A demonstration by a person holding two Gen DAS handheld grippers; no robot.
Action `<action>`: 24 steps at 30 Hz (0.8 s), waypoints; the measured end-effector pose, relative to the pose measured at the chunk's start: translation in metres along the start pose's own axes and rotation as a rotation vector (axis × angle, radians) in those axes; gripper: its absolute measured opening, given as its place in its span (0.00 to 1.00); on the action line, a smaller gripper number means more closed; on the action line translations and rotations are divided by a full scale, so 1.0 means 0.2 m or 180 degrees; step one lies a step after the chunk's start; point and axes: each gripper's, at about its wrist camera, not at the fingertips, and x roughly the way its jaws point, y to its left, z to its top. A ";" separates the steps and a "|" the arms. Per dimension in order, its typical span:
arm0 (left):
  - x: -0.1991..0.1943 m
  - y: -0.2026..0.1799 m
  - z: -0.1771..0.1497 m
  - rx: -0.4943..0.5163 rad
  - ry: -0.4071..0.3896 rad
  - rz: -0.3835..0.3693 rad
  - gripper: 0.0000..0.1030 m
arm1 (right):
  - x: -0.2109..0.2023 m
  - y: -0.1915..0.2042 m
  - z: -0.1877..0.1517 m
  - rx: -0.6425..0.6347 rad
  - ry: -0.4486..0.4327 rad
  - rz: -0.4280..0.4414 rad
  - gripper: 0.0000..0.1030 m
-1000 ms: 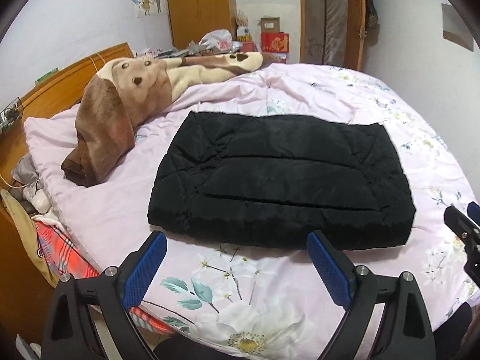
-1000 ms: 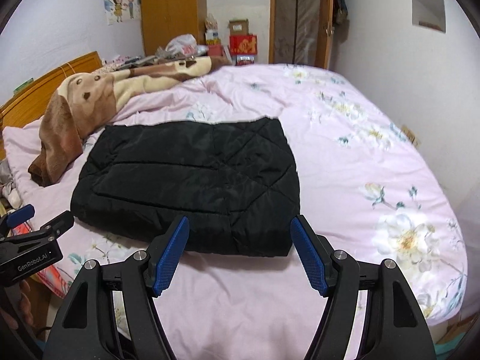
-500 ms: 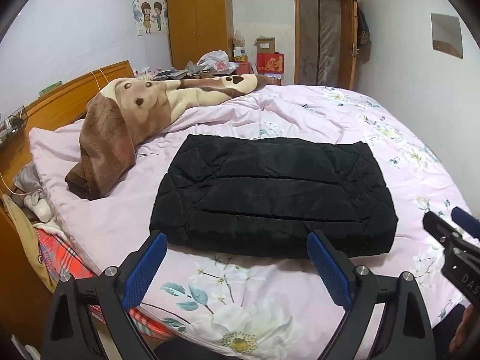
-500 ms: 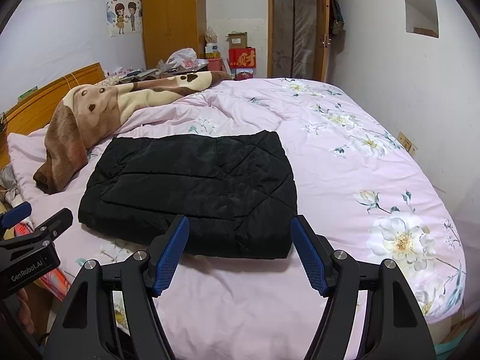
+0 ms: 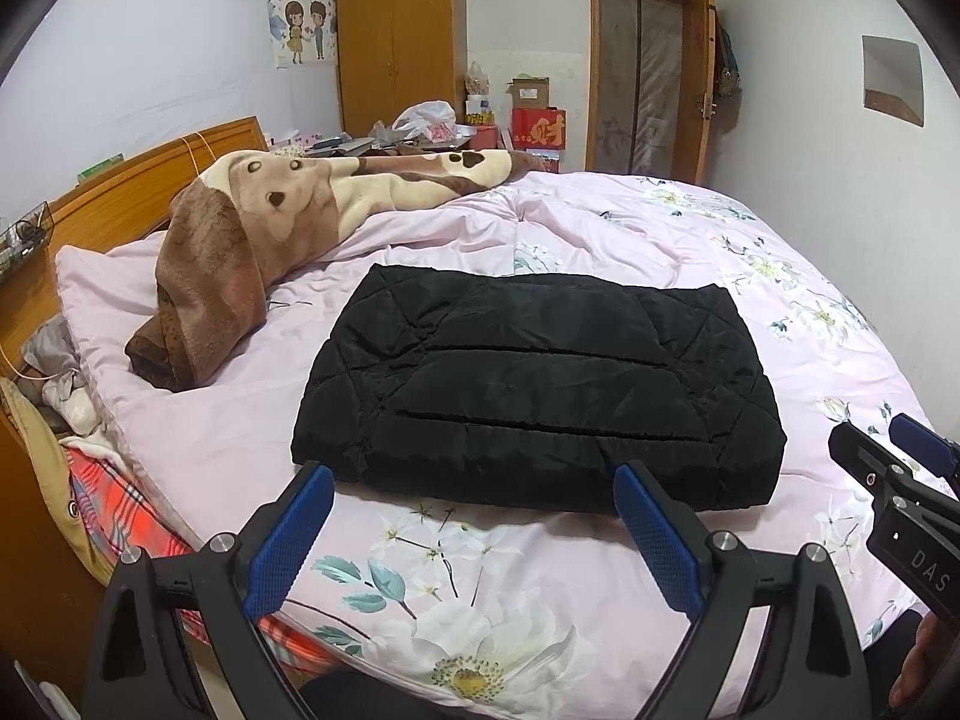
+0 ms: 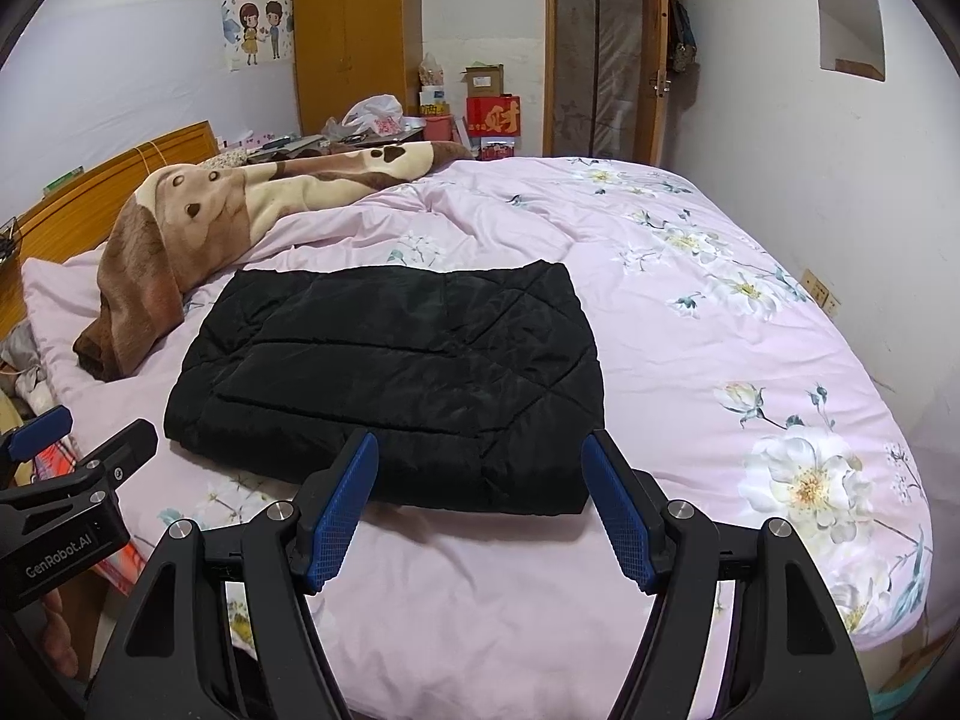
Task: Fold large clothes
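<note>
The black jacket (image 5: pixel 534 384) is lying folded into a neat rectangle on the pink quilt (image 5: pixel 750 264). The left gripper (image 5: pixel 474 516) and right gripper (image 6: pixel 480 492) are hovering open, holding nothing; folding looks essentially complete.

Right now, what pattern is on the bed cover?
Pale pink quilted bed cover printed with white flowers, clearest in the right wrist view.
</note>
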 end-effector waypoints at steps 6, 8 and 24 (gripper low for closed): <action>0.00 -0.01 -0.01 -0.0016 0.0009 0.0018 0.92 | 0.00 0.00 0.00 0.0000 0.0001 0.0002 0.68; 0.00 0.00 -0.01 -0.0017 0.0004 0.0027 0.92 | 0.00 0.00 0.00 -0.0004 0.0000 0.0000 0.68; 0.01 0.00 -0.01 -0.0052 0.0013 0.0060 0.92 | 0.01 -0.01 -0.01 0.0013 0.0028 0.0006 0.68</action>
